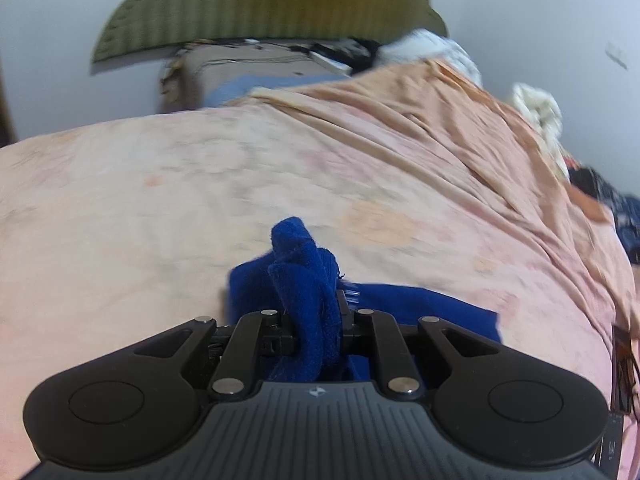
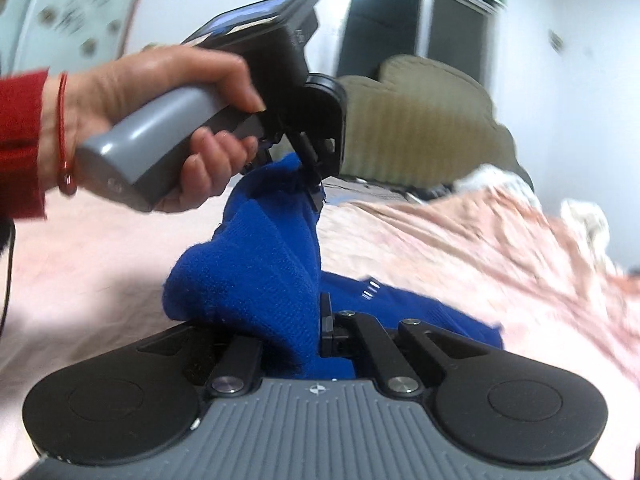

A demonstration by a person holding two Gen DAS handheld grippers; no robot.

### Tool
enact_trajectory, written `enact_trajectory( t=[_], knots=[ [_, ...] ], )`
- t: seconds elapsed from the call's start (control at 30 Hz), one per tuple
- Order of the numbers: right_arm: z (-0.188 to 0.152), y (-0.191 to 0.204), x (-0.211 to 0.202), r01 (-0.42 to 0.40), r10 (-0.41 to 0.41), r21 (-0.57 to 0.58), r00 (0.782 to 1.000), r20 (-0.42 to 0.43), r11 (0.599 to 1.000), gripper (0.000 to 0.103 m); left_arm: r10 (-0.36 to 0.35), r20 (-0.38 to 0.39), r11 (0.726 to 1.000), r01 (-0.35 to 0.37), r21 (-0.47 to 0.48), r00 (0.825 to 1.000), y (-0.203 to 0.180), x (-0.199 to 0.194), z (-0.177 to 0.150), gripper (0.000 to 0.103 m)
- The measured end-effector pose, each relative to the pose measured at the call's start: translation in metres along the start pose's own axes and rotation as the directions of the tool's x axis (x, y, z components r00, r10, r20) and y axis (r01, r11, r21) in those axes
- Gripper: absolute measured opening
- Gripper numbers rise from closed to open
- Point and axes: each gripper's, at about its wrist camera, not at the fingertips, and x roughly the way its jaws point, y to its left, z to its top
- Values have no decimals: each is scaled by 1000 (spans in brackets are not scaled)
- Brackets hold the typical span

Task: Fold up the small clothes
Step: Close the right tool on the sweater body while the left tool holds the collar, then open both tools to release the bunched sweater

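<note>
The left tool point(image 1: 310, 320) is clenched on a bunched fold of the blue knit garment point(image 1: 304, 280); the fabric passes between its fingers and stands up above them. The right tool point(image 2: 296, 336) is likewise clenched on another part of the same garment, with knit fabric pinched between its fingers and draped over the left one.

In the right wrist view, a hand point(image 2: 160, 120) with a red sleeve point(image 2: 20, 140) and a red cord bracelet point(image 2: 64, 132) grips the grey handle of the left tool. The garment hangs stretched between both tools, raised above the bed point(image 1: 160, 200). Its lower part lies on the pink sheet toward the near edge of the bed.

An olive padded headboard point(image 1: 260, 4) stands at the far edge. Pale crumpled cloth point(image 1: 536, 108) lies near the far right corner.
</note>
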Motion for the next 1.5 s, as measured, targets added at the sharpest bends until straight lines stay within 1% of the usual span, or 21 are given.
enact_trajectory(
  t=[0.13, 0.23, 0.3, 0.4, 0.53, 0.63, 0.7, 0.73, 0.77, 0.8, 0.83, 0.87, 0.93, 0.97, 1.0, 1.03, 1.07, 1.13, 1.23, 1.37, 1.5],
  knots=[
    [-18, -41, -10, 17, -15, 120, 1000, -19, 993, 3, -3, -49, 997, 7, 70, 999, -52, 32, -9, 14],
    [-36, -74, -9, 12, 3, 247, 998, -57, 969, 3, 26, -77, 992, -16, 124, 997, -84, 57, -17, 14],
    [-49, -96, -4, 3, 31, 348, 995, -92, 938, 3, 41, -90, 988, -27, 152, 995, -100, 71, -23, 14],
    [-69, -124, 1, -11, 82, 491, 989, -123, 871, 3, 56, -93, 981, -37, 188, 994, -119, 82, -28, 14],
    [-81, -138, 11, -12, 101, 573, 987, -124, 819, 3, 60, -72, 975, -43, 218, 996, -135, 87, -29, 14],
    [-89, -143, 8, -23, 129, 619, 983, -127, 785, 5, 2, -21, 975, 2, 220, 1000, -140, 86, -24, 14],
    [-96, -151, 11, -36, 169, 672, 977, -134, 740, 19, -24, -7, 981, 25, 192, 1000, -139, 84, -19, 17],
    [-98, -151, 8, -35, 180, 698, 974, -135, 715, 20, -43, -8, 983, 44, 176, 999, -138, 84, -16, 18],
    [-102, -153, 6, -36, 188, 721, 973, -132, 692, 24, -58, -7, 986, 58, 158, 998, -136, 83, -13, 22],
    [-105, -156, 3, -46, 201, 738, 972, -123, 673, 24, -64, -1, 988, 63, 143, 998, -134, 81, -11, 26],
    [-107, -160, 1, -49, 208, 750, 971, -119, 660, 25, -68, 11, 989, 66, 131, 998, -132, 79, -10, 27],
    [-109, -164, 1, -46, 207, 757, 971, -119, 652, 27, -73, 26, 990, 70, 121, 997, -129, 76, -8, 32],
    [-111, -170, -3, -44, 203, 770, 973, -113, 637, 33, -78, 56, 993, 73, 91, 995, -121, 69, -4, 52],
    [-113, -173, -5, -46, 205, 778, 973, -108, 627, 36, -74, 75, 995, 68, 75, 994, -118, 65, -2, 72],
    [-113, -176, -5, -46, 205, 786, 973, -104, 617, 38, -64, 109, 997, 58, 57, 992, -113, 59, 0, 81],
    [-114, -179, -6, -46, 205, 792, 974, -101, 609, 39, -50, 146, 998, 44, 43, 988, -107, 52, 0, 82],
    [-114, -181, -7, -44, 202, 795, 974, -100, 605, 40, -42, 163, 999, 36, 39, 986, -103, 47, 1, 82],
    [-112, -183, -9, -38, 192, 795, 976, -100, 605, 42, -35, 171, 998, 26, 57, 985, -95, 38, 0, 82],
    [-112, -187, -13, -30, 180, 800, 979, -98, 599, 45, 12, 174, 995, -28, 94, 985, -82, 25, -14, 82],
    [-114, -191, -17, -38, 197, 822, 976, -91, 568, 48, 66, 188, 979, -100, 177, 980, -59, 2, -51, 82],
    [-115, -194, -19, -43, 213, 831, 973, -92, 554, 48, 64, 172, 975, -98, 198, 983, -31, -20, -94, 82]
  ],
)
